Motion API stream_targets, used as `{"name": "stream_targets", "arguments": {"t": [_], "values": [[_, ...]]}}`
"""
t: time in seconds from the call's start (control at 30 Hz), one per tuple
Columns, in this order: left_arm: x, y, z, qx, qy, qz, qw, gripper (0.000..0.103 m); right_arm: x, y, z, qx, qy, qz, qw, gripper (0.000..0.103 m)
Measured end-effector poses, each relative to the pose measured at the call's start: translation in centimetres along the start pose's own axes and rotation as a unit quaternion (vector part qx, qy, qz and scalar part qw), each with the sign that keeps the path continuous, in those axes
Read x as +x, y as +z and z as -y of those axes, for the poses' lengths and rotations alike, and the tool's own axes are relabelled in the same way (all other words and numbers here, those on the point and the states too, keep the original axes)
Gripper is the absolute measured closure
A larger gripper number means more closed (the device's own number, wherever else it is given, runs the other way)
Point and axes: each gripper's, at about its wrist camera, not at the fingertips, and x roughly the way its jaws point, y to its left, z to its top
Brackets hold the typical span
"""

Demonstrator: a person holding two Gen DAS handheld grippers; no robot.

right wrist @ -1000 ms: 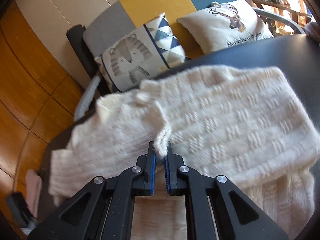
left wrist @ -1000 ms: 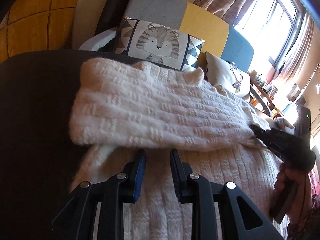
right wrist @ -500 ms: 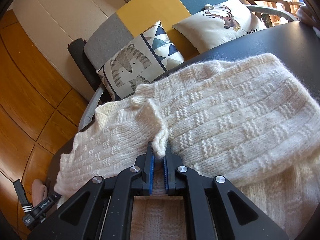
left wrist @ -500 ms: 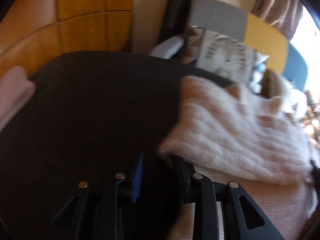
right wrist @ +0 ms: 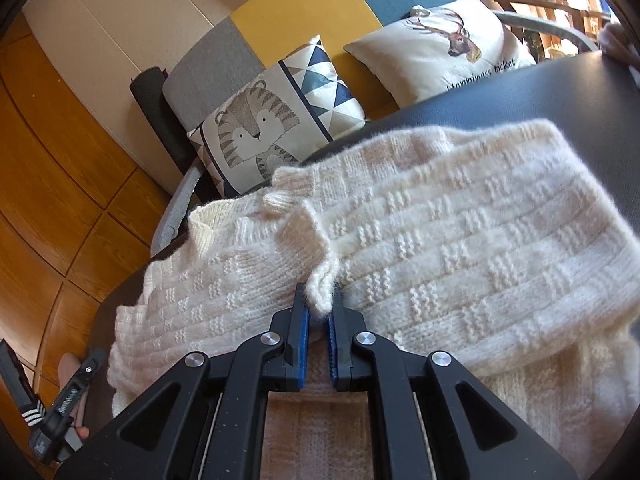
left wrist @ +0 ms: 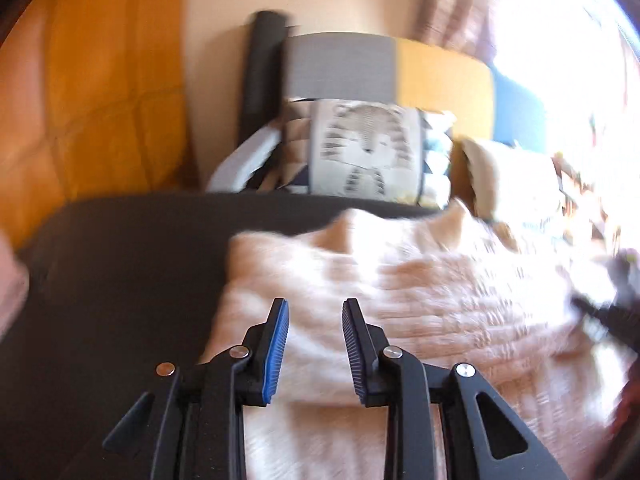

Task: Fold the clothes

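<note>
A cream knitted sweater (right wrist: 460,240) lies partly folded on the dark table (right wrist: 560,92), both sleeves laid across its body. My right gripper (right wrist: 319,304) is shut on the sweater, pinching a sleeve cuff (right wrist: 322,284) near the middle of the garment. My left gripper (left wrist: 315,320) is open and empty, with its jaws over the left end of the sweater (left wrist: 400,292); this view is blurred. The left gripper also shows in the right wrist view (right wrist: 56,412) at the lower left. The right gripper shows dimly at the right edge of the left wrist view (left wrist: 612,312).
A sofa (right wrist: 308,12) with a tiger cushion (right wrist: 264,120) and a deer cushion (right wrist: 448,44) stands behind the table. Wooden panelling (right wrist: 52,168) is on the left. A pink cloth (left wrist: 10,292) lies at the table's left edge (left wrist: 100,280).
My left gripper swung left over the bare table, then came back over the sweater's left end, still open. My right gripper kept its hold on the cuff and barely moved.
</note>
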Motion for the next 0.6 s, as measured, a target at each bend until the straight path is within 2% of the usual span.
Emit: {"name": "stream_targets", "arguments": {"t": [0.03,0.1,0.13,0.2,0.3,0.33,0.37,0.43,0.53,0.6], "values": [[0.6,-0.3,1.0,0.028,0.004,-0.005,0.9996,0.075,-0.3,0.3,-0.2,-0.002,-0.002,0.005,1.0,0.095],[2.6,-0.9,2.4,0.063,0.018,-0.049,0.9967,0.075,-1.0,0.8,0.0,0.0,-0.007,0.015,1.0,0.095],[3.0,-1.0,2.5,0.066,0.02,-0.056,0.996,0.075,-1.2,0.9,0.2,0.0,-0.01,0.018,1.0,0.095],[3.1,-1.0,2.4,0.064,0.018,-0.051,0.9965,0.074,-1.1,0.9,0.6,-0.003,-0.019,0.018,1.0,0.095],[3.4,-1.1,2.0,0.055,0.012,-0.05,0.9971,0.074,0.4,0.1,1.0,-0.02,-0.035,-0.013,0.999,0.095],[3.6,-1.0,2.1,0.053,0.008,-0.051,0.9973,0.074,0.2,0.3,1.1,-0.013,-0.032,-0.012,0.999,0.095],[3.4,-1.1,2.3,0.05,0.006,-0.051,0.9974,0.074,-0.3,0.6,1.1,-0.004,-0.038,-0.01,0.999,0.088],[3.2,-1.4,2.5,0.046,0.002,-0.052,0.9976,0.074,-1.6,0.9,0.6,0.005,-0.057,0.015,0.998,0.086],[3.1,-1.5,2.6,0.047,0.003,-0.05,0.9976,0.074,-2.7,1.3,-1.4,-0.015,-0.037,0.041,0.998,0.086],[3.0,-1.6,2.6,0.048,0.005,-0.049,0.9976,0.074,-1.5,1.3,-4.2,-0.077,-0.015,0.025,0.997,0.086]]}}
